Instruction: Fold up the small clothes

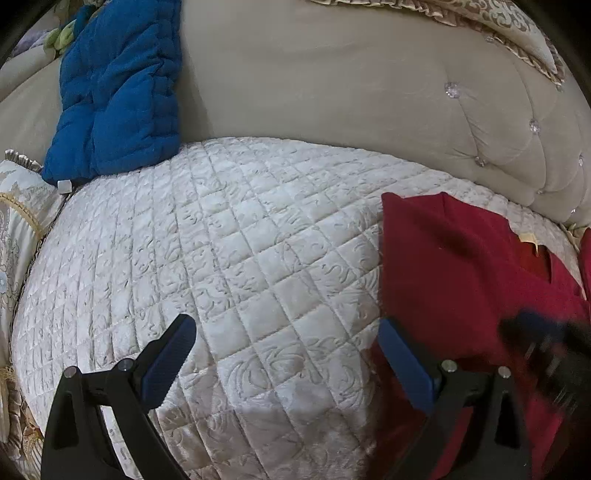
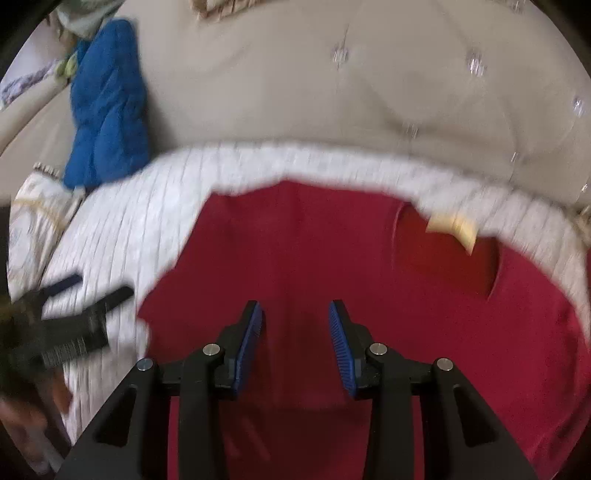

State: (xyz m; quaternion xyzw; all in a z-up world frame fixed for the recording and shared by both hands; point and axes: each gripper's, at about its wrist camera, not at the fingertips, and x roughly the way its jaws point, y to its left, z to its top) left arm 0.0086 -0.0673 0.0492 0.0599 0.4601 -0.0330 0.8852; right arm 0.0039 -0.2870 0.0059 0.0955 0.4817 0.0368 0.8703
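A red garment [image 2: 332, 258] with a pale neck label [image 2: 452, 225] lies flat on the white quilted seat cover [image 1: 229, 240]. In the left wrist view the garment [image 1: 461, 266] lies at the right. My left gripper [image 1: 288, 326] is open and empty over the bare quilt, its right finger at the garment's left edge. My right gripper [image 2: 295, 314] is open and empty just above the middle of the garment. The right gripper shows blurred at the right edge of the left wrist view [image 1: 543, 332], and the left gripper shows blurred at the left of the right wrist view [image 2: 85, 291].
A blue quilted garment [image 1: 118, 88] leans against the beige tufted sofa back [image 1: 332, 81] at the far left. A patterned cushion [image 1: 18, 229] sits at the left end, and another [image 1: 517, 33] on top of the sofa back at the right.
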